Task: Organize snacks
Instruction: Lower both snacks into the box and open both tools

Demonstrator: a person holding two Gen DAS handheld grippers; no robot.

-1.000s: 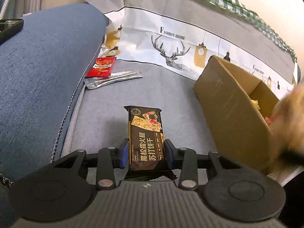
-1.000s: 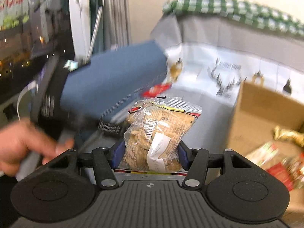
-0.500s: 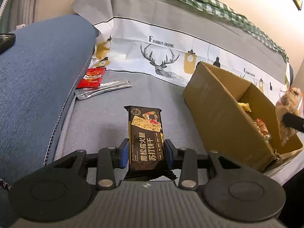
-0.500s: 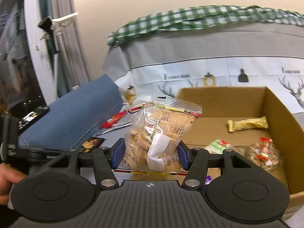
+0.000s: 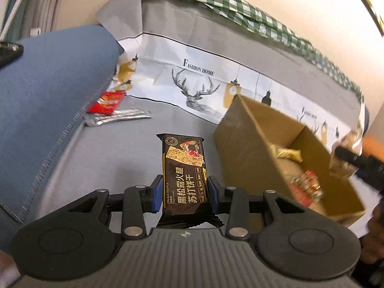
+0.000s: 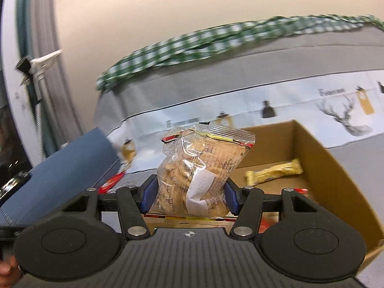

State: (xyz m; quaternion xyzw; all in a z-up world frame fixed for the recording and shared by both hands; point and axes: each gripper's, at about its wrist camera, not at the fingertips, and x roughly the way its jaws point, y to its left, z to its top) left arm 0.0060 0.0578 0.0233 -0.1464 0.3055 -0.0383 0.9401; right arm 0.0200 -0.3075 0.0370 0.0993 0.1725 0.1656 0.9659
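My left gripper [image 5: 184, 193] is shut on a black cracker pack [image 5: 183, 168] and holds it above the grey sofa seat, left of the open cardboard box [image 5: 247, 148]. My right gripper [image 6: 189, 195] is shut on a clear bag of biscuits [image 6: 201, 168] and holds it over the near left part of the box [image 6: 336, 168]. That bag also shows in the left wrist view [image 5: 345, 153] at the box's right side. Inside the box lie a yellow wrapped snack [image 6: 276, 171] and red-wrapped snacks [image 5: 304, 187].
A red packet [image 5: 106, 102] and a silver packet [image 5: 120, 117] lie on the seat by the blue armrest [image 5: 48, 91]. A deer-print cover [image 5: 199, 84] hangs on the backrest, with a green checked cloth [image 5: 240, 7] on top.
My right gripper has swung from the armrest side to above the box, carrying the biscuit bag. My left gripper keeps the cracker pack and has risen and tilted a little.
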